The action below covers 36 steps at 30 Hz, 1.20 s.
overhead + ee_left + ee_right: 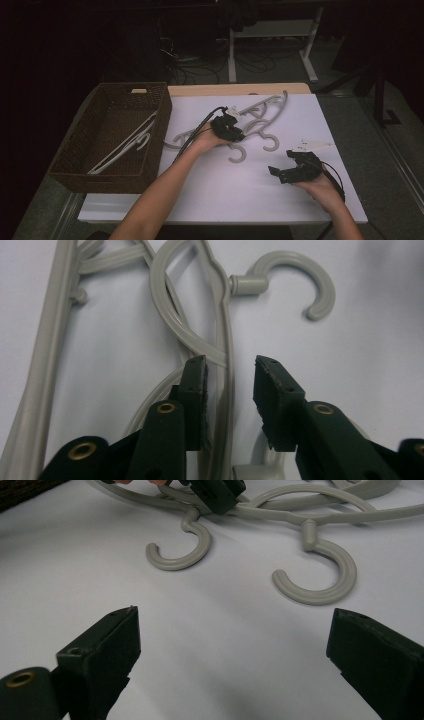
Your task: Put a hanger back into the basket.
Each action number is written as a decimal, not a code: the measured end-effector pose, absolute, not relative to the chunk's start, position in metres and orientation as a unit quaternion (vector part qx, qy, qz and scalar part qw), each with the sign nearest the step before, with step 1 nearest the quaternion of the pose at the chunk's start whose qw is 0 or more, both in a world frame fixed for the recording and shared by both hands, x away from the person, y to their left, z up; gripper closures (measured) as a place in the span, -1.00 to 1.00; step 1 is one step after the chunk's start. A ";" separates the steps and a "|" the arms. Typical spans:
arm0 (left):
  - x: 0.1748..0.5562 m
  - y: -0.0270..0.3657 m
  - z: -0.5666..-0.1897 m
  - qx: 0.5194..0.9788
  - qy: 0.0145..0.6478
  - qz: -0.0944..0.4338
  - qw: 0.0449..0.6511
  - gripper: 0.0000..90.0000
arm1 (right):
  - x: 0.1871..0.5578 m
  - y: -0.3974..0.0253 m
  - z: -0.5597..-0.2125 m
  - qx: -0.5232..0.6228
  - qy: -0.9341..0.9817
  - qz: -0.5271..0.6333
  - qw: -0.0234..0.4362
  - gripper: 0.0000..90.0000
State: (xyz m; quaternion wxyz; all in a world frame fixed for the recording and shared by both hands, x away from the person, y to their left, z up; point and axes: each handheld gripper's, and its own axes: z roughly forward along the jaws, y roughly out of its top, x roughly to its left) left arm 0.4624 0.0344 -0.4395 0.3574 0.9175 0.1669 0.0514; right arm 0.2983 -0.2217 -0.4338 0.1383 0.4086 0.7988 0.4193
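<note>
Left gripper (230, 385) parted astride a grey plastic hanger's (222, 330) neck on the desk (375, 365), not clamped; right gripper (232, 645) released, hooks ahead.

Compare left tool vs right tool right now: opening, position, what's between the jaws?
Opening: the left tool has its jaws narrowly apart; the right tool is spread wide.
Between the jaws: the left tool straddles a bar of a grey hanger, not yet clamped; the right tool has only bare white table between them.
Position: the left tool is over the hanger pile; the right tool sits apart, nearer the person.
Shared: both are black, two-jawed, hand-held and open.
</note>
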 end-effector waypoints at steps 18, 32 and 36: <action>0.461 0.024 -0.441 0.930 0.150 0.067 0.329 0.61 | 0.298 -0.223 -0.433 0.408 0.798 0.421 0.137 -0.85; 0.461 0.018 -0.448 0.936 0.157 0.051 0.312 0.80 | 0.298 -0.223 -0.433 0.409 0.798 0.422 0.135 -0.85; 0.462 0.018 -0.447 0.935 0.164 0.047 0.311 0.83 | 0.298 -0.223 -0.434 0.409 0.798 0.421 0.133 -0.84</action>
